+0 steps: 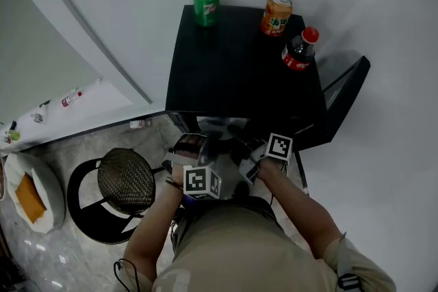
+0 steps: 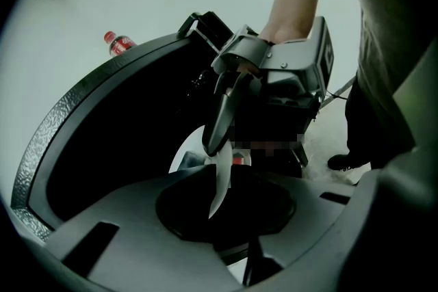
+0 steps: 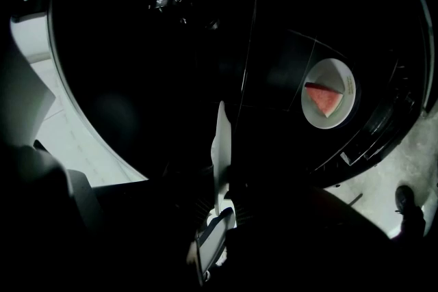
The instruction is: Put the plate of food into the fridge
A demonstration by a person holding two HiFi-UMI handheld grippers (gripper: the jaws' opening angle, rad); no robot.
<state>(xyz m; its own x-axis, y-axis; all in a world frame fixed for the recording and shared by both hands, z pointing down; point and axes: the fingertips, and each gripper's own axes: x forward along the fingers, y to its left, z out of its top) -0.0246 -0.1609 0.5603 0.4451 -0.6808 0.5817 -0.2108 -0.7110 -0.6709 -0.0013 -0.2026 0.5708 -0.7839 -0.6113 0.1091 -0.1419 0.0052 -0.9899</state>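
Note:
The black mini fridge (image 1: 239,65) stands with its door (image 1: 344,96) swung open to the right. Both grippers are held close together at its dark opening, the left gripper (image 1: 194,150) beside the right gripper (image 1: 254,147). A thin white plate rim (image 2: 222,178), seen edge-on, runs between the left gripper's (image 2: 220,181) jaws. The right gripper (image 2: 213,143) reaches its far end. That white rim (image 3: 221,140) also sits between the right gripper's (image 3: 220,171) jaws. A white plate with a watermelon slice (image 3: 330,102) lies inside the fridge.
On the fridge top stand a green can (image 1: 206,3), an orange can (image 1: 276,14) and a cola bottle (image 1: 300,50). A black woven stool (image 1: 125,180) stands at the left. The person's shoe (image 3: 405,198) is on the floor beside the fridge.

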